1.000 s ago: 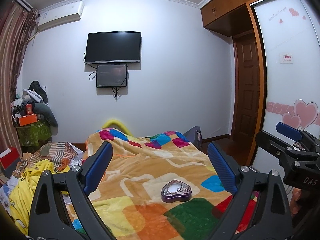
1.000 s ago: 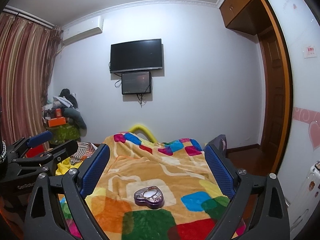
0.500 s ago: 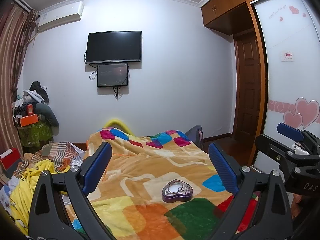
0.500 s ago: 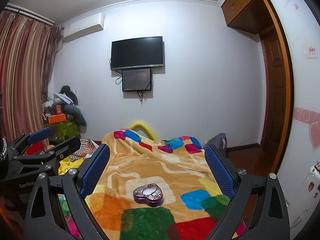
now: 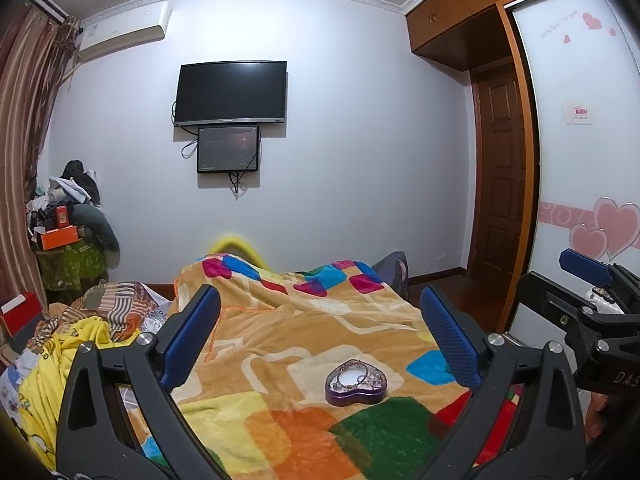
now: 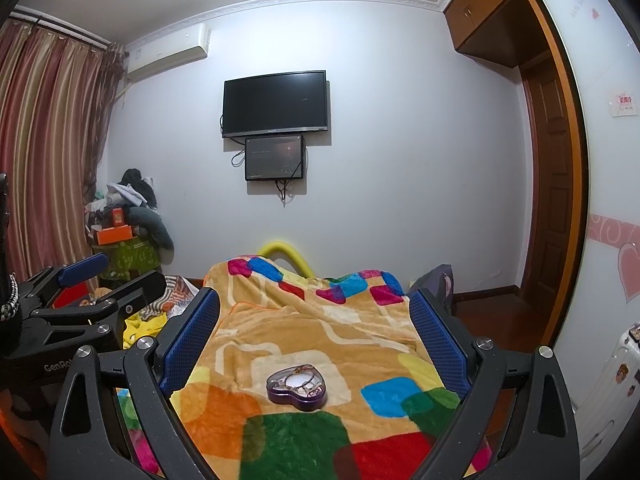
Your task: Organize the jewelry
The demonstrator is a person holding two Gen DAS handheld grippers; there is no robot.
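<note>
Both the left hand-held gripper [image 5: 320, 336] and the right hand-held gripper [image 6: 314, 334] are released, above the bed [image 6: 280, 320]. The heart-shaped jewelry box [image 6: 296, 389] rests on the blanket [image 5: 300, 320], near the bed's middle.

I see my left gripper [image 5: 320, 336]: black angular frames, silver screws, ribbed blue pads [image 5: 448, 336]; the right gripper [image 6: 314, 336] matches.

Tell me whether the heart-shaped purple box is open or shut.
Open: the purple box lies lidless on the blanket, with jewelry visible inside against its pale interior.
</note>
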